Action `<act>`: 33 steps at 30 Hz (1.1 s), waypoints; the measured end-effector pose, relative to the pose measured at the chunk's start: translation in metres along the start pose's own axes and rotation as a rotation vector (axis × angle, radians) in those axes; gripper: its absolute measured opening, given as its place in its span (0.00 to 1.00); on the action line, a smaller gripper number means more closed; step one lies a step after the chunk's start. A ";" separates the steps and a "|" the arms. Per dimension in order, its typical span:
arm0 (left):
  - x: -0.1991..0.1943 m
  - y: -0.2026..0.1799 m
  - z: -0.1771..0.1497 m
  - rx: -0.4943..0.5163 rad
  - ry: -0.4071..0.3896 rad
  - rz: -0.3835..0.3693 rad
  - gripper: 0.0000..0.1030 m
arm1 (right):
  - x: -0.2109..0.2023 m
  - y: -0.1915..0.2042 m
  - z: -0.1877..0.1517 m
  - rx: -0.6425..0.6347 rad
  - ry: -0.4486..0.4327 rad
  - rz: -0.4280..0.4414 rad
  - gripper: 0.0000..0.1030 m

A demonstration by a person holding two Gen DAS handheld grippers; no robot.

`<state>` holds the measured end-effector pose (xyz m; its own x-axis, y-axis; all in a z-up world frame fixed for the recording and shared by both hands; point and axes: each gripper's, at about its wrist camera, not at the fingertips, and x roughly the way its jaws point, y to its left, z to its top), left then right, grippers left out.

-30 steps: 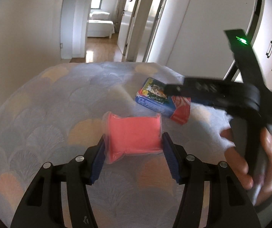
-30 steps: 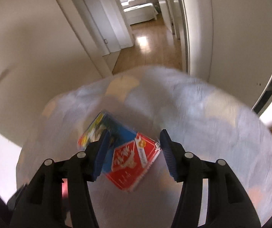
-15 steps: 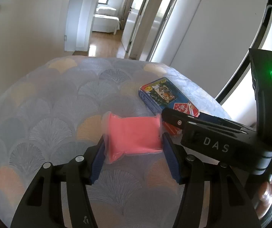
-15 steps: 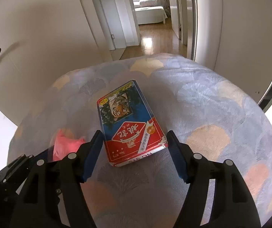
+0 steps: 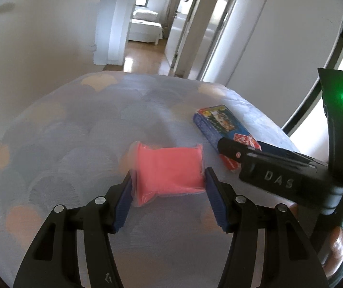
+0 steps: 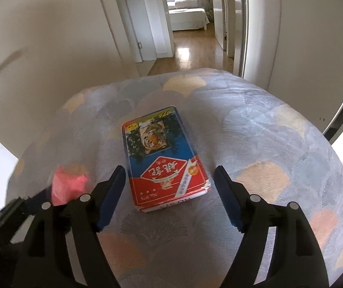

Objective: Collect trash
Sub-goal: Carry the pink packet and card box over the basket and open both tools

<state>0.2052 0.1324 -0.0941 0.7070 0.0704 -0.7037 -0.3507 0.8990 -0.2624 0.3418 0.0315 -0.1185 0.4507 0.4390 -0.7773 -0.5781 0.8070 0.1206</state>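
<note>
Since half a second ago, the right gripper (image 6: 169, 184) has been opened wider; its fingers stand apart on either side of the blue-and-red tiger box (image 6: 163, 158), neither touching it. The pink packet (image 5: 169, 170) remains clamped between the pads of the left gripper (image 5: 169, 187). The box lies flat on the fan-patterned bedspread (image 6: 267, 144). Beyond, a wooden-floored hallway (image 6: 185, 50) is seen.

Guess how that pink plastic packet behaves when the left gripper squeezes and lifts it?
The pink packet looks like soft film with loose, crinkled edges, so it will probably crumple rather than hold shape. It likely weighs little. The left gripper has ribbed blue pads on both sides of it, which should limit slipping, though glossy film could still slide.
</note>
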 end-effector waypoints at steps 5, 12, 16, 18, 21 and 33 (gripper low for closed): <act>-0.002 0.001 0.000 -0.002 -0.005 0.008 0.54 | 0.005 0.008 0.002 -0.031 0.005 -0.065 0.66; -0.004 -0.005 -0.001 0.029 -0.023 0.007 0.54 | -0.008 0.001 -0.005 0.014 -0.028 -0.066 0.61; -0.012 -0.019 -0.002 0.080 -0.057 -0.006 0.54 | -0.035 -0.011 -0.019 0.061 -0.061 -0.083 0.61; -0.015 -0.029 -0.004 0.103 -0.063 -0.027 0.54 | -0.058 -0.019 -0.029 0.078 -0.095 -0.105 0.61; -0.022 -0.047 -0.006 0.137 -0.066 -0.080 0.54 | -0.090 -0.030 -0.043 0.095 -0.135 -0.153 0.61; -0.097 -0.154 -0.035 0.362 -0.154 -0.307 0.54 | -0.222 -0.094 -0.125 0.280 -0.298 -0.329 0.61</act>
<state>0.1694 -0.0275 -0.0085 0.8361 -0.1831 -0.5171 0.1048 0.9786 -0.1771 0.2109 -0.1913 -0.0347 0.7754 0.2050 -0.5973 -0.1878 0.9779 0.0917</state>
